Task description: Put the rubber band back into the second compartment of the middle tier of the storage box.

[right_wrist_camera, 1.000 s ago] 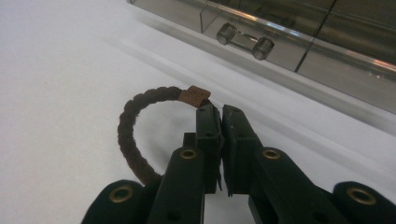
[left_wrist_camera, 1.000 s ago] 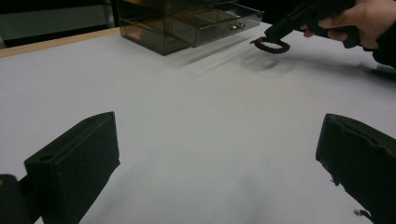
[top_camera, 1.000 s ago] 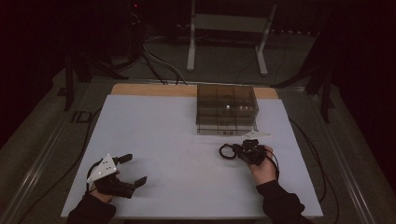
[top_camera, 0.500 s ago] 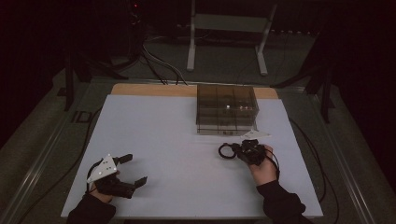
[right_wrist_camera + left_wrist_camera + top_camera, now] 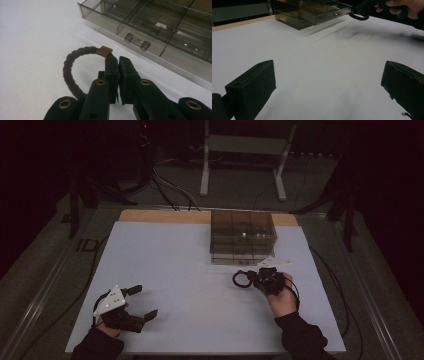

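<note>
A dark braided ring (image 5: 67, 68) with a small brown tag hangs from my right gripper (image 5: 118, 60), whose jaws are shut on it just below the tag. In the high view that right gripper (image 5: 251, 276) holds the ring (image 5: 240, 279) low over the white sheet, just in front of a smoked clear drawer box (image 5: 243, 237). The box's bottom drawer (image 5: 140, 32) stands pulled out, its clear handle facing the jaws. My left gripper (image 5: 145, 301) rests near the table's front left with its jaws wide apart and nothing between them (image 5: 329, 82). The ring (image 5: 358, 17) shows far off in the left gripper view.
A white sheet (image 5: 175, 265) covers the table, with a wooden strip (image 5: 160, 216) along the back edge. Cables (image 5: 336, 280) trail off the right side. A metal stand (image 5: 205, 170) and more cables sit on the floor behind the table.
</note>
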### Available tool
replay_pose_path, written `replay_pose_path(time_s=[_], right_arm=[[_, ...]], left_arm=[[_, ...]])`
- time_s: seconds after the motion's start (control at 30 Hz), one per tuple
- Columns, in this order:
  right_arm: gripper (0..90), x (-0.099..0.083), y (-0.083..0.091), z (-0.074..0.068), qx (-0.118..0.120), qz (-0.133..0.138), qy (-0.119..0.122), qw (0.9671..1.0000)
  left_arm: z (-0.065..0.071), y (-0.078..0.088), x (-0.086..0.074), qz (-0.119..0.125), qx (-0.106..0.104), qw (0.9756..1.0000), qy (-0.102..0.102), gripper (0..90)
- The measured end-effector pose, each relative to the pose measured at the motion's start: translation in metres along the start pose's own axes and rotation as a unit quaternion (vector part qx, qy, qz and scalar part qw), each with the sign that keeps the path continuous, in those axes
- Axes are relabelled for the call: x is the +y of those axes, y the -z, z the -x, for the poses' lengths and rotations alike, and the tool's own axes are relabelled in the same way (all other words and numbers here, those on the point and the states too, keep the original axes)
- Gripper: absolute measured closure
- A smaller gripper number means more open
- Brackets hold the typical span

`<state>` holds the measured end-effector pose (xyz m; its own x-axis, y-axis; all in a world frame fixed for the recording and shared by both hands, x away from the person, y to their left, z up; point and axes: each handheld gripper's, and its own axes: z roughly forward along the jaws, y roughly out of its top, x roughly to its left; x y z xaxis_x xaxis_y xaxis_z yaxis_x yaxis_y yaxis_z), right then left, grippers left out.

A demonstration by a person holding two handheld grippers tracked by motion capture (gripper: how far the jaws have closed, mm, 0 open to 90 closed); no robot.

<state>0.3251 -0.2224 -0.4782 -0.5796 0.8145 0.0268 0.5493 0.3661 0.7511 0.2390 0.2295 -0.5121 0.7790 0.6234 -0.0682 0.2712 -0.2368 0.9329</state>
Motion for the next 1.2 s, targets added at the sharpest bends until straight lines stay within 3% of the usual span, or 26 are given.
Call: replay_pose_path(time_s=[1.2], right_arm=[[86.3,0.039,0.013,0.008,-0.012,0.030,0.010,0.9994]], left_arm=[[0.001,0.000,0.000,-0.001,-0.001,1.0000,-0.004,0.3]])
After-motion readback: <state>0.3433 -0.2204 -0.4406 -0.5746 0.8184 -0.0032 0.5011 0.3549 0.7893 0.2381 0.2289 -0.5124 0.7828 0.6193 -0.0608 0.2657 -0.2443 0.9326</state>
